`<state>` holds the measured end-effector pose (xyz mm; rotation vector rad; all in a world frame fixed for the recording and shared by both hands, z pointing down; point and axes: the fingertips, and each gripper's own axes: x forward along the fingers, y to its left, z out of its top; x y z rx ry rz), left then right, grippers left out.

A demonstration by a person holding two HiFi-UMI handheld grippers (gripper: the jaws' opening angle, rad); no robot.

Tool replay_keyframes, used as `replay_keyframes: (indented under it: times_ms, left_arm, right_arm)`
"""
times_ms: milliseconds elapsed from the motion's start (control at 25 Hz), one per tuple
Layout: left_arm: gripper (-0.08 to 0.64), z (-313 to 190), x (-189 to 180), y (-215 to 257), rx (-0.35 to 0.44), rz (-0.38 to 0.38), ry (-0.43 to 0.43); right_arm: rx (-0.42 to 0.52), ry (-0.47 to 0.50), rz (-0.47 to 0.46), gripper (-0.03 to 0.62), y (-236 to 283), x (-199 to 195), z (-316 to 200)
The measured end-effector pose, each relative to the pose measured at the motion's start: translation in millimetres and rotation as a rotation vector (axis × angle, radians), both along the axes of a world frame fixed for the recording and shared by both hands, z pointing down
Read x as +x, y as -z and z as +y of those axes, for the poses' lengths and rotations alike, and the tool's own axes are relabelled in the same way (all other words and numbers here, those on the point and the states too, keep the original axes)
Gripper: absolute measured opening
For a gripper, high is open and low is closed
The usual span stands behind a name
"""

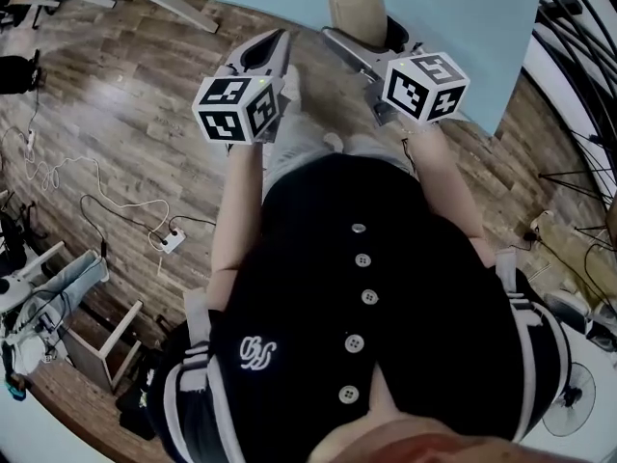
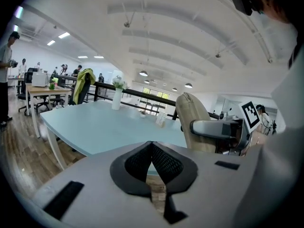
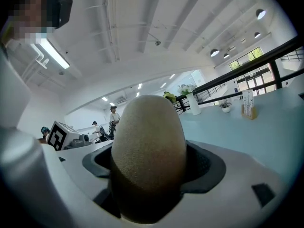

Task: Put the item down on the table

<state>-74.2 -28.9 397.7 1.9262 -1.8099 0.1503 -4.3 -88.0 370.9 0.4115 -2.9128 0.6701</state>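
Fingers of my left gripper (image 2: 152, 148) pressed together on nothing, my right gripper (image 3: 149, 170) clamped around the tan egg-shaped item (image 3: 148, 127), held upright by the pale blue table (image 2: 104, 122) edge, white vase (image 2: 117, 98) further back.

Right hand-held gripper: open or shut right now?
Shut on the tan egg-shaped item. In the right gripper view, the right hand-held gripper has its jaws pressed against both sides of it.

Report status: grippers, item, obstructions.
Left gripper shut, empty. Right gripper shut on tan egg-shaped item, held upright at table near edge, not yet down. Vase far across table, out of the way.
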Motion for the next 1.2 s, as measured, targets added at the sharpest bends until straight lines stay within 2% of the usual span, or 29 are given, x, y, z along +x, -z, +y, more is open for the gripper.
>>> replay_keyframes:
  times_ms: [280,680,1200]
  left_arm:
    - [-0.002,-50,-36,-5,0.000,0.023,-0.074]
    - [-0.002,-134,-114,-5,-0.001,0.053,-0.186]
    - [-0.002,-201,-160,-5,0.006,0.075,-0.356]
  right_arm:
    - [-0.010,-0.078,0.025,0.414,-8,-29,-39]
    - [-0.016,-0.194,0.047,0.414,-7,-100,-109]
    - [-0.010,-0.371,0.062,0.414,-7,-140,-164]
